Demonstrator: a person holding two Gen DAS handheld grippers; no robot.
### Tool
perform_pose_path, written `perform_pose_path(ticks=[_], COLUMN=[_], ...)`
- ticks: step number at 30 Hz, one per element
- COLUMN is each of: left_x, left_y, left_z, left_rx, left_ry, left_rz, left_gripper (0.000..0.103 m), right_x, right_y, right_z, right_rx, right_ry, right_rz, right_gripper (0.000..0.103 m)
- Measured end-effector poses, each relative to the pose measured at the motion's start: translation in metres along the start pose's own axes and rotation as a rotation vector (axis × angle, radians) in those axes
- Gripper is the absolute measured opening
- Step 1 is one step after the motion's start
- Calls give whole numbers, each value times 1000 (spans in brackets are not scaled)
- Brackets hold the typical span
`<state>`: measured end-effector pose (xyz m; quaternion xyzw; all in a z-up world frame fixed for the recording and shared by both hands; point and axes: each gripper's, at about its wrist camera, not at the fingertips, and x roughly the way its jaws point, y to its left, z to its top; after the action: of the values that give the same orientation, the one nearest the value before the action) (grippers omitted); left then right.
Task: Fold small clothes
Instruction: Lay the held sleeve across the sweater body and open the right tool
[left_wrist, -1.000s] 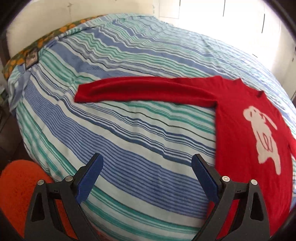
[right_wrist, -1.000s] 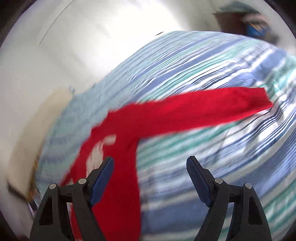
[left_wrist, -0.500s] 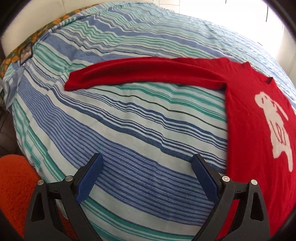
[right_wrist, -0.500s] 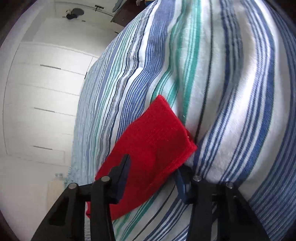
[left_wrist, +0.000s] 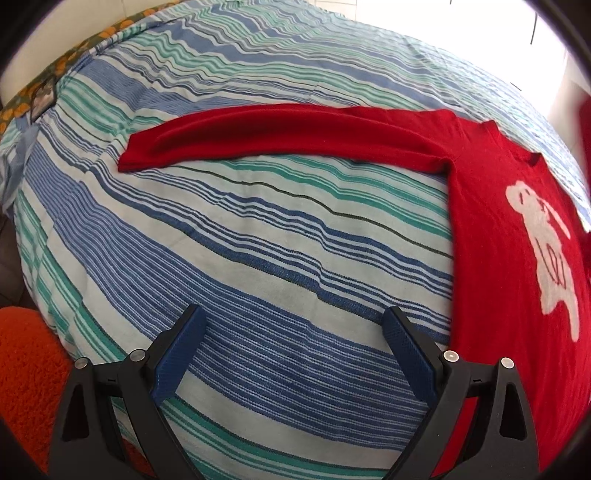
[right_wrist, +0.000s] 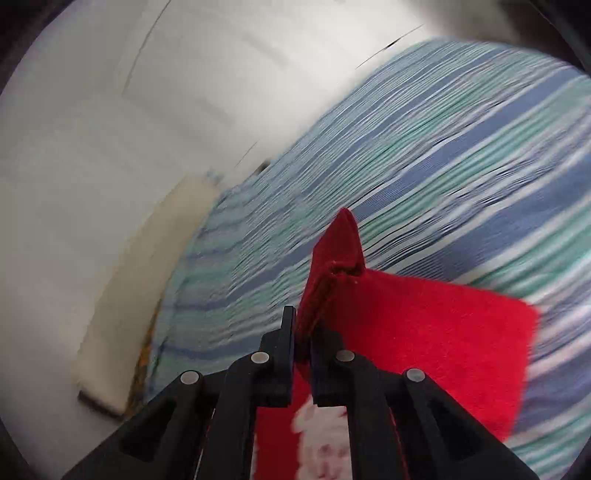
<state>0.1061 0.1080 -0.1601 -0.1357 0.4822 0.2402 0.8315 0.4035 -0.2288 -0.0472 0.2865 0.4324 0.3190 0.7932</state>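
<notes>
A red sweater (left_wrist: 491, 266) with a white animal figure (left_wrist: 543, 243) lies flat on the striped bedspread (left_wrist: 258, 240). Its one sleeve (left_wrist: 295, 129) stretches out to the left. My left gripper (left_wrist: 293, 314) hangs open over bare bedspread, just left of the sweater's body, holding nothing. In the blurred right wrist view, my right gripper (right_wrist: 301, 325) pinches the cuff of the other sleeve (right_wrist: 336, 251), lifted above the sweater (right_wrist: 424, 332). Its jaws are opening slightly, with the red cloth still between them.
An orange shaggy rug (left_wrist: 26, 369) lies beside the bed at lower left. A patterned orange-and-green cloth (left_wrist: 44, 85) edges the bed's far left. White cupboard doors (right_wrist: 110, 147) and a cream headboard (right_wrist: 147, 277) stand beyond the bed.
My right gripper shut on the sleeve cuff and swept it up across the bed over the sweater's body. The left gripper sank a little toward the bedspread and stayed open.
</notes>
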Motion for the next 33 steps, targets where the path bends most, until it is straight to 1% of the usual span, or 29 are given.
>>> perform_pose_path(ticks=[1,2,3,4,6,7,8,10,11,12,14,15,16,17,18,19,20,21,22,23,24,26,28,29,30,32,33], left_x=[0,-1,-1,-2,-1,-1,0,1,1,2,3,3,4,4,4,4,4,5,6,7,7,6,6,6,7,8,8], left_y=[0,1,1,2,3,3,3,4,3,3,2,0,0,-1,-2,-2,-2,-3,-4,-4,-5,-6,-5,-5,-5,-6,-7], left_z=[0,-1,-1,-1,-1,0,0,1,1,1,0,-1,-1,-1,-2,-2,-2,-2,-2,-3,-3,-3,-3,-4,-4,-5,-5], left_rx=[0,-3,-6,-8,-15,-20,-25,-29,-30,-28,-26,-20,-15,-10,-4,-2,-1,1,3,5,8,10,11,13,16,24,28], left_ry=[0,1,2,3,8,12,15,18,18,18,16,16,15,15,13,13,12,12,14,14,13,11,9,9,10,15,15], left_rz=[1,-2,-7,-10,-17,-20,-22,-24,-22,-20,-11,-5,0,5,9,11,12,16,21,24,28,30,28,28,29,33,34], left_gripper=[97,97,97,97,97,97,97,97,97,97,97,97,97,97,97,97,97,97,97,97,97,97,97,97,97,98,99], right_x=[36,56,66,71,57,47,32,17,11,1,3,6,6,7,8,2,-4,-12,-19,-23,-27,-23,-11,0,13,30,30], right_y=[13,20,24,27,22,16,3,-23,-40,-57,-93,-111,-126,-143,-156,-164,-165,-161,-152,-138,-125,-106,-95,-96,-103,-127,-135], right_z=[-9,-15,-19,-19,-12,-1,20,26,25,17,1,-11,-26,-38,-46,-51,-50,-49,-46,-41,-36,-31,-32,-35,-41,-57,-61], right_rx=[-30,-53,-79,-95,-64,-32,-1,69,114,152,261,307,322,314,293,270,269,266,237,184,137,69,33,30,32,52,67], right_ry=[136,206,236,237,182,140,108,73,68,68,96,125,151,182,196,168,142,108,75,53,46,68,131,170,213,280,256], right_rz=[6,-19,-57,-65,-31,-27,-28,-28,-23,-15,-7,-53,-149,-318,-462,-520,-530,-534,-554,-540,-496,-398,-308,-308,-364,-538,-550], right_gripper=[45,73,75,75,75,75,75,75,75,75,75,75,75,72,53,20,14,16,25,28,29,29,31,32,34,33,17])
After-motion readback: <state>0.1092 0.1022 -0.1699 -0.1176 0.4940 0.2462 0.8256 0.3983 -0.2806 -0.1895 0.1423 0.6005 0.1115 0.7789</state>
